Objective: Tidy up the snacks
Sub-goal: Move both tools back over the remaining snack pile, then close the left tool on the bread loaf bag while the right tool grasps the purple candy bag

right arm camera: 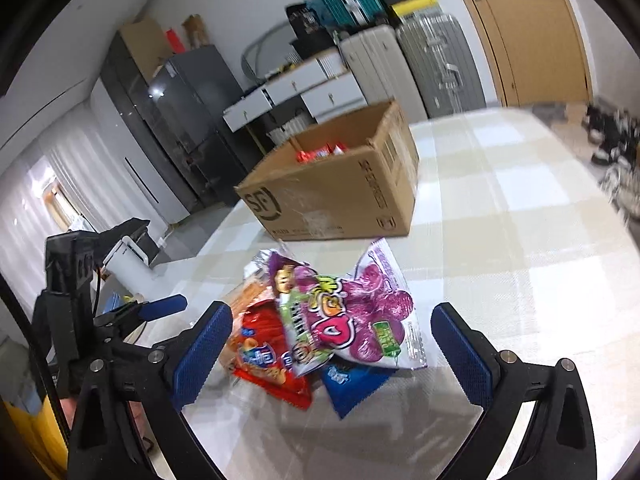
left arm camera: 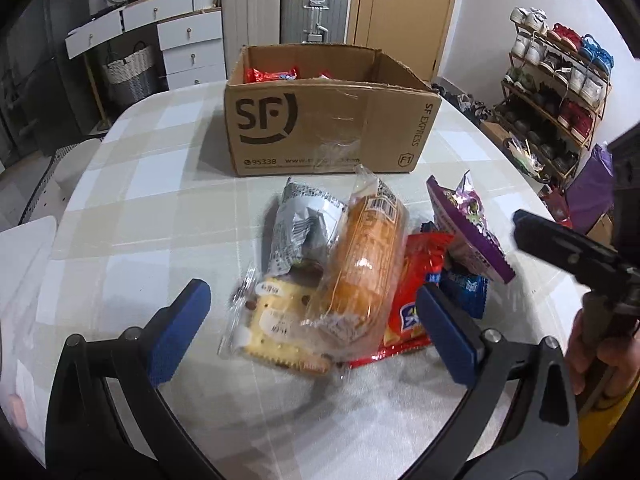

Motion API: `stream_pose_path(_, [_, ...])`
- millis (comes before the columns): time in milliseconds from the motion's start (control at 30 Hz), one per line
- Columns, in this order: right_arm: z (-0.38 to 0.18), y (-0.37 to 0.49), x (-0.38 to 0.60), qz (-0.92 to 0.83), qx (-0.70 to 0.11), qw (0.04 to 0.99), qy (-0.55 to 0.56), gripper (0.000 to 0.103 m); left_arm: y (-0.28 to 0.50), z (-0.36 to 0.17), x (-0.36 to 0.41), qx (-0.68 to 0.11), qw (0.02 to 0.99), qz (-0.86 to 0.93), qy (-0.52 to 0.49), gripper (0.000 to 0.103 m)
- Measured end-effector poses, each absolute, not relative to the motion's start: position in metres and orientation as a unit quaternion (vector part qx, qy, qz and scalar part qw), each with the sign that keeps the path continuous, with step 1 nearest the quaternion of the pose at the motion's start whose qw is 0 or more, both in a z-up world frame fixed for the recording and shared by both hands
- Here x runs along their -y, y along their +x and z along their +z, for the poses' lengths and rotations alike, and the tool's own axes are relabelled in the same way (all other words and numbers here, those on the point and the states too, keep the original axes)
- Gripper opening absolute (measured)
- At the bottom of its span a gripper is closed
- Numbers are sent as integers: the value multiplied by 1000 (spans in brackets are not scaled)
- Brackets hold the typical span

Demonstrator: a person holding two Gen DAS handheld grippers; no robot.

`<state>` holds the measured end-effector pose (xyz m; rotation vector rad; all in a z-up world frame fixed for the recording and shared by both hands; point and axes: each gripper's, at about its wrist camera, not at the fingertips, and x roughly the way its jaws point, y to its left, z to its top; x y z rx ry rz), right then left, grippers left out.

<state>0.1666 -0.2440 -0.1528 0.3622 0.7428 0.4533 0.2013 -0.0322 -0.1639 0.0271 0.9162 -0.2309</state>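
Reaching for the snack pile with both grippers spread wide and nothing in either.

Left gripper (left arm camera: 308,332) hangs over the near side of the heap on the table (left arm camera: 132,208), its blue pads either side of the cracker pack (left arm camera: 276,320) and the clear-wrapped bread roll (left arm camera: 364,268); right gripper (right arm camera: 332,352) faces the purple candy bag (right arm camera: 360,320), which lies on top of the red packet (right arm camera: 272,356) and blue packet (right arm camera: 352,384). The cardboard box (left arm camera: 320,128) stands open at the table's far edge, some red packets already inside. Best, I'd say, to take the top item alone, pinching it across its middle so the slippery wrappers underneath don't drag along.
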Motion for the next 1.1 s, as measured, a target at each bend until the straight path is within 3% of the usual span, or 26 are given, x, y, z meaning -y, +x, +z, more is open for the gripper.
stream_pose_path(233, [-174, 200, 237, 230, -397, 872, 172, 101, 224, -179, 37, -462, 879, -121, 2, 102])
stream_pose_path(267, [-176, 203, 235, 232, -399, 871, 170, 99, 228, -180, 39, -463, 878, -123, 2, 102])
stream_pose_path(333, [-178, 205, 233, 241, -397, 869, 169, 87, 233, -182, 41, -463, 877, -127, 2, 102])
stream_pose_path(1100, [-192, 201, 254, 292, -357, 855, 237, 55, 220, -180, 47, -477, 869, -134, 7, 102])
